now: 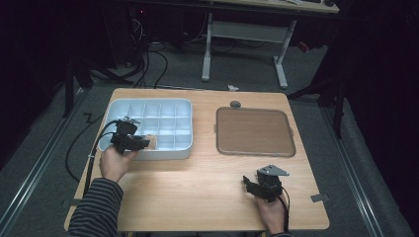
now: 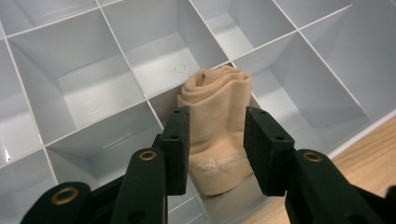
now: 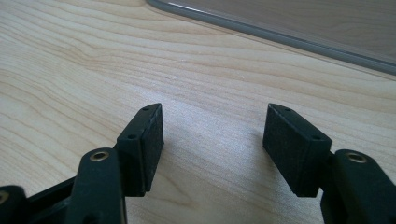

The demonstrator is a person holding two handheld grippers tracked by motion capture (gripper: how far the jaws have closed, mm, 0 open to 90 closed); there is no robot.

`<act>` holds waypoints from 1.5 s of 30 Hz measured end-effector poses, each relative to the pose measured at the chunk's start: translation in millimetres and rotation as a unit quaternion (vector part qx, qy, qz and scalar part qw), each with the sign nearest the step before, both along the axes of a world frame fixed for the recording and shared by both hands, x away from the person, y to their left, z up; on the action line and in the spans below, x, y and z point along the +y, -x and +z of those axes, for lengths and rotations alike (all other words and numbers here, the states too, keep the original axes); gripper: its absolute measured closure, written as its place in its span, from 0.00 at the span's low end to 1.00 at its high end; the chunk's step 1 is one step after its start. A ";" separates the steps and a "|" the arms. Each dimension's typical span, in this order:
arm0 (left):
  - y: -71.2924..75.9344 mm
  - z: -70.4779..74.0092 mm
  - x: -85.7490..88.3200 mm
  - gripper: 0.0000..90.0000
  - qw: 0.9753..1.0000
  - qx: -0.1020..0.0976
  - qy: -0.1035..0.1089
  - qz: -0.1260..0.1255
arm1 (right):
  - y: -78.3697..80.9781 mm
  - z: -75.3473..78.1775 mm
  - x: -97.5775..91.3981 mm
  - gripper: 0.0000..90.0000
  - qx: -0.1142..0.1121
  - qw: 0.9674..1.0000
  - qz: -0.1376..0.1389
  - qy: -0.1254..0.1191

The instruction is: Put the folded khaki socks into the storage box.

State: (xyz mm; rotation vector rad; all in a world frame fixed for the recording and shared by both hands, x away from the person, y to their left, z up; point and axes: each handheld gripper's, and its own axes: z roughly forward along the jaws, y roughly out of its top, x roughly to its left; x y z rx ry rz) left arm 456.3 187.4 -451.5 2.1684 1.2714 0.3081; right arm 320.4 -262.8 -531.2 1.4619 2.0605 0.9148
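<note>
1. A pale blue divided tray [image 1: 184, 106] is sitting on the left half of the wooden table [image 1: 197, 182], its grid of square compartments lying open to the camera.
2. A rolled beige cloth [image 2: 215, 135] with faint white printing is standing upright in 1 compartment along the tray's near edge [image 1: 153, 142]; the compartments around it that can be seen are holding nothing.
3. The left gripper [image 2: 215, 151] is hovering over that compartment with its jaws apart, 1 pad on each side of the roll; on the left the pad is lying right at the cloth, while a gap is showing on the right, so the roll is not being clamped.
4. A flat brown tray [image 1: 256, 131] with a grey rim is lying on the right half of the table, carrying nothing.
5. The right gripper [image 3: 214, 148] is resting near the table's near right edge, near the brown tray, jaws standing wide apart over bare wood with nothing between them.
</note>
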 end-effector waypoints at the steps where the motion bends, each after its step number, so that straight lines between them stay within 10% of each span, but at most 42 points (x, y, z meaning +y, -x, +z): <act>1: 1.2 0.3 0.8 0.68 1.000 -0.002 0.003 0.000 | 0.0 0.0 -0.1 0.42 0.000 1.000 0.000 0.000; 45: 56.3 11.7 -4.6 0.64 0.997 -0.047 0.059 -0.024 | 0.3 0.0 0.6 0.41 0.001 1.000 0.000 0.000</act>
